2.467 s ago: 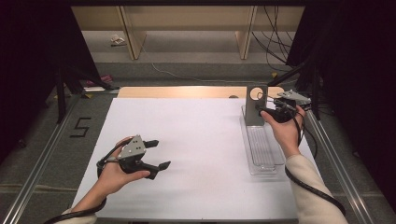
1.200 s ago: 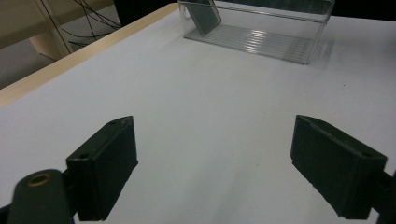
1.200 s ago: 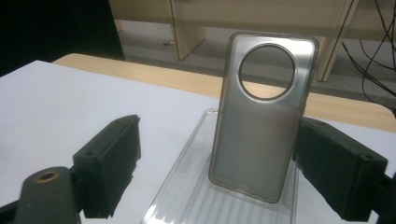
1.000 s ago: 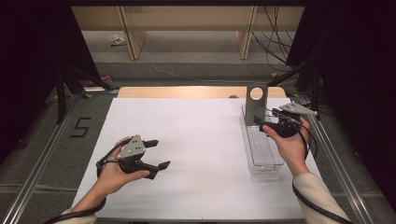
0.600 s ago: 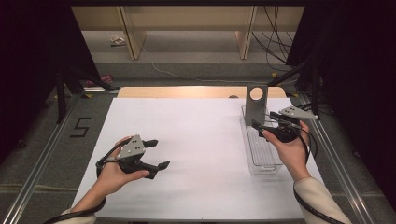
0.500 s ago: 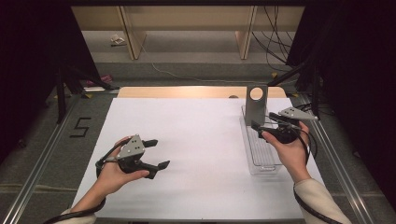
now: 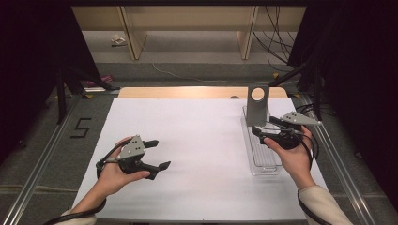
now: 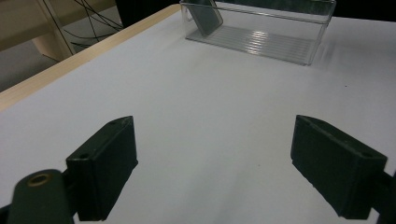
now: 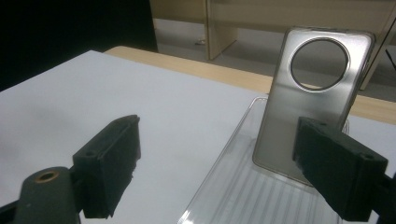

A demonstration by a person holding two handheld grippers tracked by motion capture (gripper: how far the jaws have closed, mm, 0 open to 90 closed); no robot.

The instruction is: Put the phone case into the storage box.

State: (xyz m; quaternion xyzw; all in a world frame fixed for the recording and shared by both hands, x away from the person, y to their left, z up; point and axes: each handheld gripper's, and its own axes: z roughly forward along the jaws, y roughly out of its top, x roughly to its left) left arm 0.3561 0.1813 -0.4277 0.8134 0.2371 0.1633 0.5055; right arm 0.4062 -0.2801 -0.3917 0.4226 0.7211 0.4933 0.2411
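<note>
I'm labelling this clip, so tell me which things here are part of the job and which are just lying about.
Part of the job:
- phone case, standing in the far end of the tray
- clear tray
- right gripper, jaws open, over the tray

Lying about:
- left gripper, open, idle over the white table
- cables on the floor beyond the table
- wooden shelf legs

Black grippers [image 7: 155,153] — pale sleeves [image 7: 324,206]

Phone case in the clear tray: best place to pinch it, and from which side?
Grip the phone case by its two long side edges, below the round camera hole, coming in from the near, open end of the clear tray with the right gripper. It stands nearly upright against the far end, leaning slightly, so those edges look free.
</note>
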